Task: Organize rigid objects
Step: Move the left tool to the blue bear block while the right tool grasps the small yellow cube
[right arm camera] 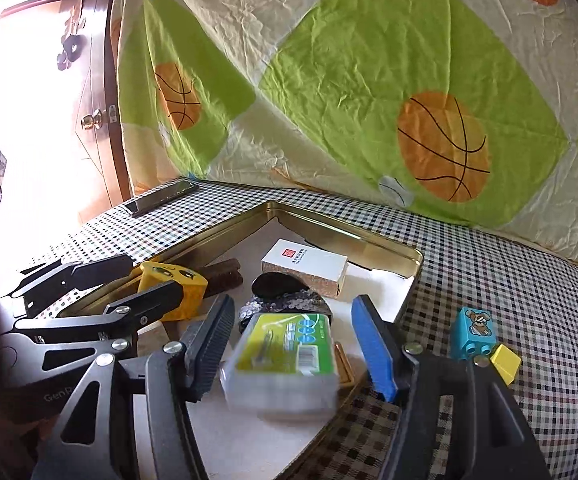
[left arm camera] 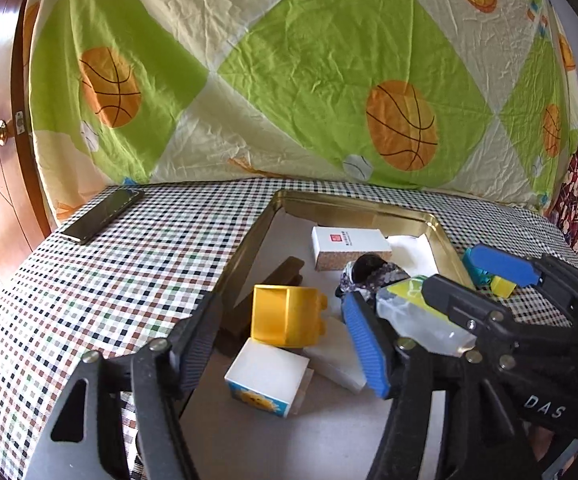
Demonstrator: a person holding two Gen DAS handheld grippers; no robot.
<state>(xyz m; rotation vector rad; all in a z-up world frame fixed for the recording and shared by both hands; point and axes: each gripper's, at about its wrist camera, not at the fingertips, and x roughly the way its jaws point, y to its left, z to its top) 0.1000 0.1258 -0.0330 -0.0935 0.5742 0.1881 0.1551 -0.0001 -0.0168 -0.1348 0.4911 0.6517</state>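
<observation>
A hung bedsheet (left arm camera: 289, 60) printed with basketballs backs the whole scene, and below it lies the checked tablecloth (left arm camera: 129, 264). On the cloth sits a shallow gold tin tray (left arm camera: 249, 236), which is plainly where the loose pieces are being gathered.

Inside the tray are a white carton (left arm camera: 349, 246), a big yellow block (left arm camera: 287, 316) with a white eraser-like box (left arm camera: 267, 380) under it, a brown bar (left arm camera: 285, 272) and a sequinned dark thing (left arm camera: 369, 274). Two small blocks, a blue one (right arm camera: 473, 334) and a yellow one (right arm camera: 505, 362), are outside on the cloth just past the tray's right rim.

The right gripper (right arm camera: 289, 344) has its jaws standing apart around a clear plastic case (right arm camera: 283, 360) with a green label; the case looks blurred and the pads are off its sides, so I judge it is being let go into the tray (no earlier view to confirm). The left gripper (left arm camera: 281, 352) is spread too, straddling the yellow block without pressing on it.

To finish the drop well, lift the right tool straight back so the pads don't drag the case, then go for the two stray blocks, taking the blue one across its flat sides.
</observation>
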